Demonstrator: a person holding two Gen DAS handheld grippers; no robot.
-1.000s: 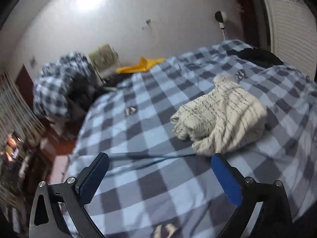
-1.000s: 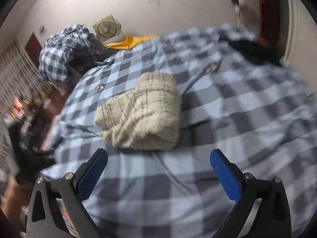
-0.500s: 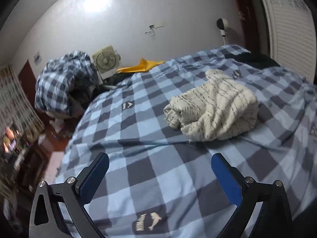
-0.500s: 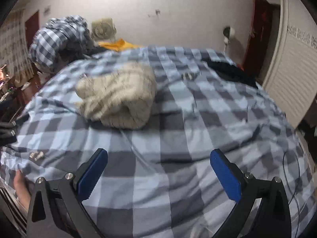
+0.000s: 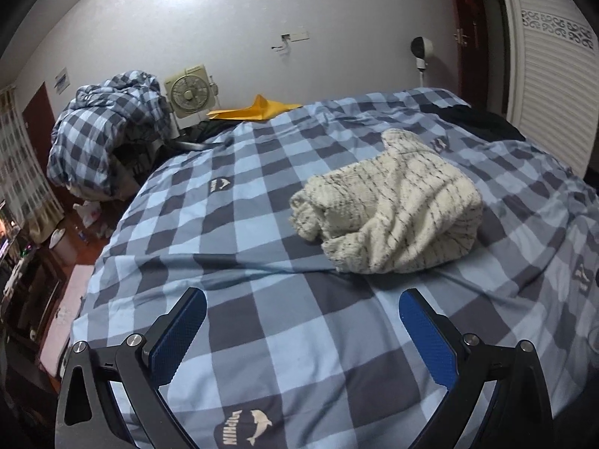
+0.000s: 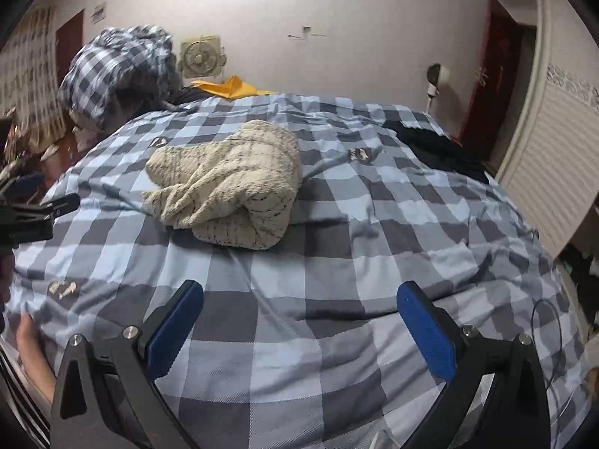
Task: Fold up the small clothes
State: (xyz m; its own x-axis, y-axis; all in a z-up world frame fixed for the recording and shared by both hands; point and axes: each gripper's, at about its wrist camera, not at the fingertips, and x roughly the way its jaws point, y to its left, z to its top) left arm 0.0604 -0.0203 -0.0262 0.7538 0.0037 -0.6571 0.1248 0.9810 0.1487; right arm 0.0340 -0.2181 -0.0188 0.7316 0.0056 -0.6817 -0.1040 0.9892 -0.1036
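While hovering low in frame, left gripper (image 5: pixel 301 331) and right gripper (image 6: pixel 299 321): jaws spread wide, empty. Centre frame, cream sweater (image 5: pixel 393 209) bunched on checked bed (image 5: pixel 232 224).

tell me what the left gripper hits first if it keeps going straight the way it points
Probably the checked bedcover: the open left gripper looks slightly down at bare cover just ahead. The cream sweater lies farther on and to the right of that line, so it would likely be missed, though depth is hard to judge.

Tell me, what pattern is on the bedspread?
Blue and grey checks on the bedspread, clearest in the left wrist view.
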